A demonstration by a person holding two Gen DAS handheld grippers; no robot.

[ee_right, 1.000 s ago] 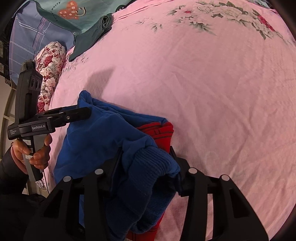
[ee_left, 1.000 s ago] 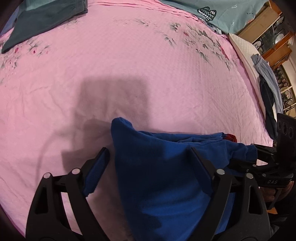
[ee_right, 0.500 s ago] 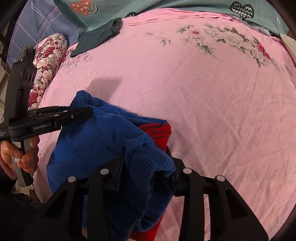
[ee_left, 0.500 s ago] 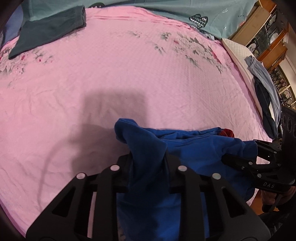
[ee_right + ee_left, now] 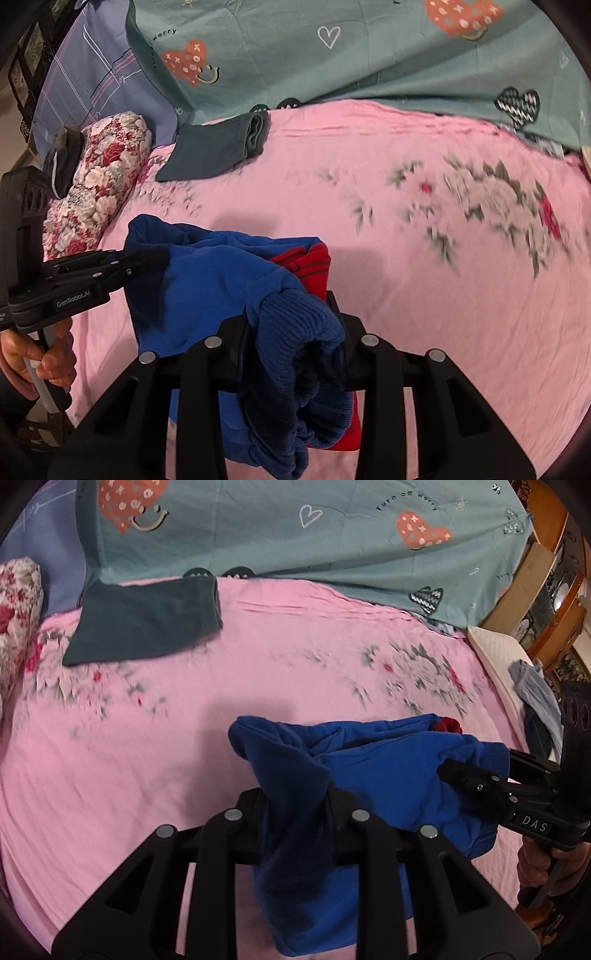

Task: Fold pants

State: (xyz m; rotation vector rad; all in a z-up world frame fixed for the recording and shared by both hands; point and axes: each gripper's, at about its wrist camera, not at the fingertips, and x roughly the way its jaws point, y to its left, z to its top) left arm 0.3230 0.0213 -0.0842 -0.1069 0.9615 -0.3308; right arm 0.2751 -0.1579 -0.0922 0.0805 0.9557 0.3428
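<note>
Since a second ago the left hand-held gripper [image 5: 295, 797] has closed on the blue pants [image 5: 369, 768], and both ends now hang lifted above the pink bed [image 5: 147, 757].

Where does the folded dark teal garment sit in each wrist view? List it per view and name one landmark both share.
Left wrist view: the dark teal garment lies upper left on the pink bedsheet, just below the teal heart-print quilt.
Right wrist view: the same garment lies upper left of centre, beside the floral pillow.
Shared landmark: the teal heart-print quilt along the top of both views.
</note>
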